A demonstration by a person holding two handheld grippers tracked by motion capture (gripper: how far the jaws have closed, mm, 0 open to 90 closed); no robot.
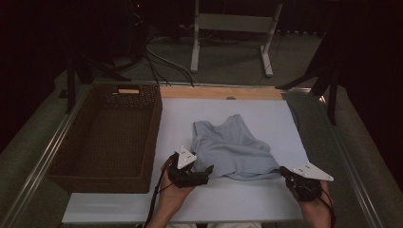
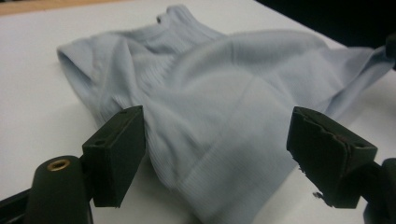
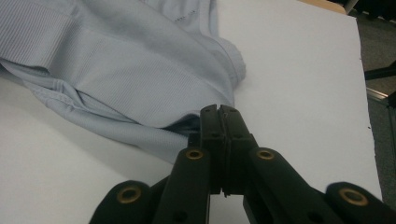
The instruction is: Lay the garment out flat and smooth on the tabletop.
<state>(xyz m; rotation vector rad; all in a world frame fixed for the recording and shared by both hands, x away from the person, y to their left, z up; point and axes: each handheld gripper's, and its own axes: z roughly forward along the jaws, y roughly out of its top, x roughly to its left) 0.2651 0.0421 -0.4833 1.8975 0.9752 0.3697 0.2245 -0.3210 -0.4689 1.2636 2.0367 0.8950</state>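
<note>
A light blue sleeveless top (image 1: 233, 149) lies crumpled on the white board (image 1: 237, 202), neck toward the far side. My left gripper (image 1: 206, 171) is at the top's near left edge, its jaws open. In the left gripper view the ribbed fabric (image 2: 219, 107) bulges between the two spread pads (image 2: 119, 149) without touching them. My right gripper (image 1: 284, 170) is at the top's near right corner. There the jaws (image 3: 220, 112) are shut, and the hem of the top (image 3: 140, 88) runs into them at the tips.
A dark woven basket (image 1: 154, 137) stands left of the board, close beside my left hand. A wooden strip (image 1: 218, 92) borders the board's far edge. Metal rails (image 1: 43, 161) run along the table sides. Cables and a white frame (image 1: 195, 42) are on the floor beyond.
</note>
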